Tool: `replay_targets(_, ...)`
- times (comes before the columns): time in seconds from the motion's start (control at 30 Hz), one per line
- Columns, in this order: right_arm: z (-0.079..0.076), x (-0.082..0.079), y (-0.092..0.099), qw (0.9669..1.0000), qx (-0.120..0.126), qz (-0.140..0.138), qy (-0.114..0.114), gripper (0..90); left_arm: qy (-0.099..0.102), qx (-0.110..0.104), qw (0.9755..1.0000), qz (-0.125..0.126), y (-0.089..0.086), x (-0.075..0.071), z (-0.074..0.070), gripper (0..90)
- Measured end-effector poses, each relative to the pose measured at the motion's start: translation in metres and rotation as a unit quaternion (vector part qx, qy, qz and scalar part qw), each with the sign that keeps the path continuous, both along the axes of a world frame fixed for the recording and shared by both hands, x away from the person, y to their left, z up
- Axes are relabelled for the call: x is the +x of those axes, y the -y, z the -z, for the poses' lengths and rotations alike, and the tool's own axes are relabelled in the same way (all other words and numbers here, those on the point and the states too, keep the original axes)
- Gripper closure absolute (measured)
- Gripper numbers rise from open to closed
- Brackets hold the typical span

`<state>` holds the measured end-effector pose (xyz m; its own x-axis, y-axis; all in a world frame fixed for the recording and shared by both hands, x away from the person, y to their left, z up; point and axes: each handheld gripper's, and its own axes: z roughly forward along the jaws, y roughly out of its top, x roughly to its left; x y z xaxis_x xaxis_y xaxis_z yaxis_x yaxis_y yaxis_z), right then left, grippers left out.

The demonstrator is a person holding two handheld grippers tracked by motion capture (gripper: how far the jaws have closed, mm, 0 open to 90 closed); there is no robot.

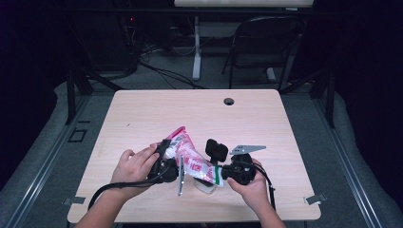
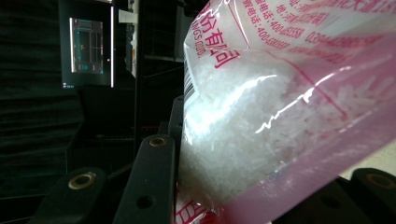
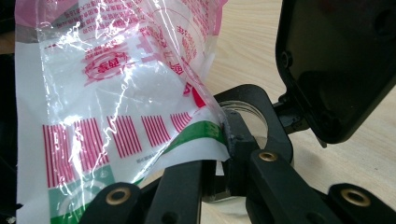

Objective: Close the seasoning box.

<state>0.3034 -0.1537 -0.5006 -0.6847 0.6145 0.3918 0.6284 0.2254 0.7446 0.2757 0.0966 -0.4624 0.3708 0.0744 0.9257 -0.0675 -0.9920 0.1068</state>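
A clear plastic bag of white crystals, printed in pink with a green band at one end, hangs tilted between both grippers above the table. My left gripper is shut on its pink upper end; in the left gripper view the bag lies between the jaws. My right gripper is shut on the green-and-white lower corner, pinched between its jaws. Just under that corner stands a clear jar with a black ring collar and a black lid hinged open.
The light wooden table has a cable hole near its far edge. A black folding chair and a white desk leg stand beyond it. Cables trail from both grippers toward the near edge.
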Motion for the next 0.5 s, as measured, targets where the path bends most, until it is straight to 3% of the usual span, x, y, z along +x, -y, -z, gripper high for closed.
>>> replay_targets(0.5,0.0008,0.0007,0.0007,1.0,0.003,0.0,-0.002,85.3,0.003,0.003,1.0,0.001,0.0025,-0.0007,-0.0024,72.0)
